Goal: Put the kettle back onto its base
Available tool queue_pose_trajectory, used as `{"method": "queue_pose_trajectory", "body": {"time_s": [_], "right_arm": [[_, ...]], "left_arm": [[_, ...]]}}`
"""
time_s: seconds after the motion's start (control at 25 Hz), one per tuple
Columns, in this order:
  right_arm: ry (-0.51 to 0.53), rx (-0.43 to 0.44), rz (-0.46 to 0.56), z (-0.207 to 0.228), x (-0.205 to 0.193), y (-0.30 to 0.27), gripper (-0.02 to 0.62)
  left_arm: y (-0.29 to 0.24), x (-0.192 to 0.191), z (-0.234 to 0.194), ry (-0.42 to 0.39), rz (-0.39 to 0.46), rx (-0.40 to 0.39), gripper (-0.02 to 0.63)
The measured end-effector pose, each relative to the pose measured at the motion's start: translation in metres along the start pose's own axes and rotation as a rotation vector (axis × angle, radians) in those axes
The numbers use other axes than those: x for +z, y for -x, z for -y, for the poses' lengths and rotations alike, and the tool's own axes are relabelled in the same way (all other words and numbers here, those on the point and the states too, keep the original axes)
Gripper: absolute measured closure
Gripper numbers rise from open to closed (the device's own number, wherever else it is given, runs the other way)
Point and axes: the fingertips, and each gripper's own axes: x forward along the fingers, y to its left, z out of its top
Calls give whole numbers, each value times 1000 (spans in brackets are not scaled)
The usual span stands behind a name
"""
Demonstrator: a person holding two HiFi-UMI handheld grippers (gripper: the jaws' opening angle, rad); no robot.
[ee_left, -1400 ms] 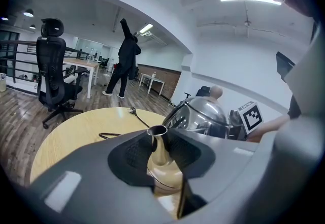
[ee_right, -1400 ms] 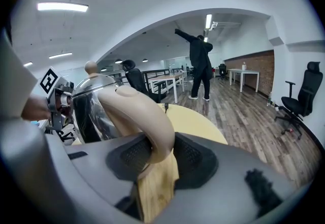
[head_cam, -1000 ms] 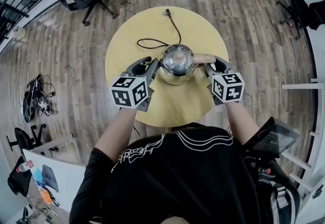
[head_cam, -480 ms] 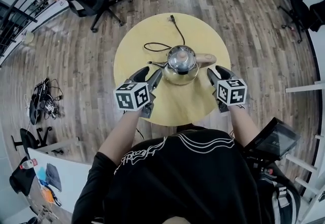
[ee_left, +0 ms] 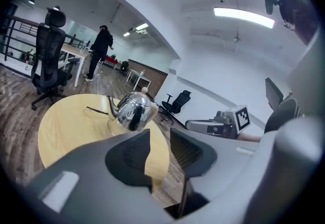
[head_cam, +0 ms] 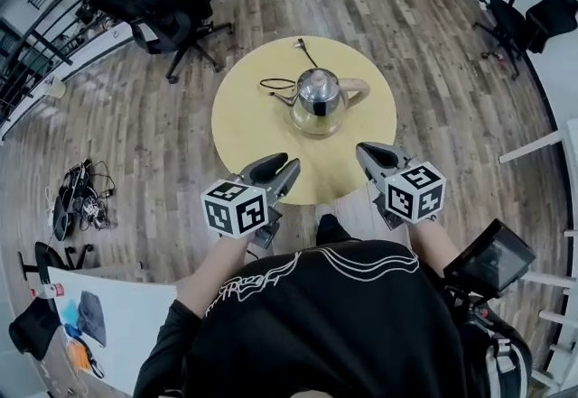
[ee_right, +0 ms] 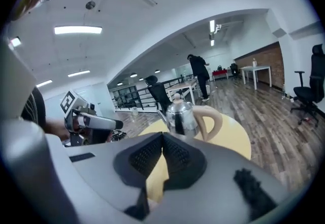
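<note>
A shiny steel kettle (head_cam: 318, 98) with a beige handle (head_cam: 354, 91) stands upright on its round base (head_cam: 316, 126) on the round yellow table (head_cam: 253, 130). A black cord (head_cam: 275, 83) runs off behind it. Both grippers hang over the table's near edge, well short of the kettle. My left gripper (head_cam: 287, 168) has a gap between its jaws, which are closing on nothing. My right gripper (head_cam: 365, 152) is shut and empty. In the left gripper view the kettle (ee_left: 133, 111) sits beyond the parted jaws; in the right gripper view the kettle (ee_right: 183, 115) sits beyond the touching tips (ee_right: 162, 139).
Black office chairs (head_cam: 158, 13) stand past the table's far left and another chair (head_cam: 519, 22) at the far right. A cable heap (head_cam: 77, 202) lies on the wood floor at left. A person (ee_left: 100, 50) stands far off by some desks.
Both grippers have drawn back from either side of the kettle to the table's near edge. The right jaws have closed. The kettle stays where it stood.
</note>
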Motion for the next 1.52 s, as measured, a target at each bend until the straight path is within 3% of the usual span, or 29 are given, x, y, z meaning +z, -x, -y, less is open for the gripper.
{"method": "queue_pose_trajectory", "body": {"time_s": [0.16, 0.32, 0.52, 0.88, 1.52], "right_arm": [[-22, 58, 69, -64, 0, 50, 588], [-16, 97, 71, -121, -14, 81, 589], [12, 103, 39, -160, -34, 100, 589], [26, 105, 31, -186, -52, 112, 589], [3, 121, 20, -189, -72, 102, 589]], "left_arm": [[51, -6, 52, -23, 64, -69, 594], [91, -13, 100, -60, 128, -156, 601], [117, -31, 136, -206, 112, -170, 601], [130, -51, 161, -253, 87, -205, 601], [131, -79, 150, -203, 34, -207, 601]]}}
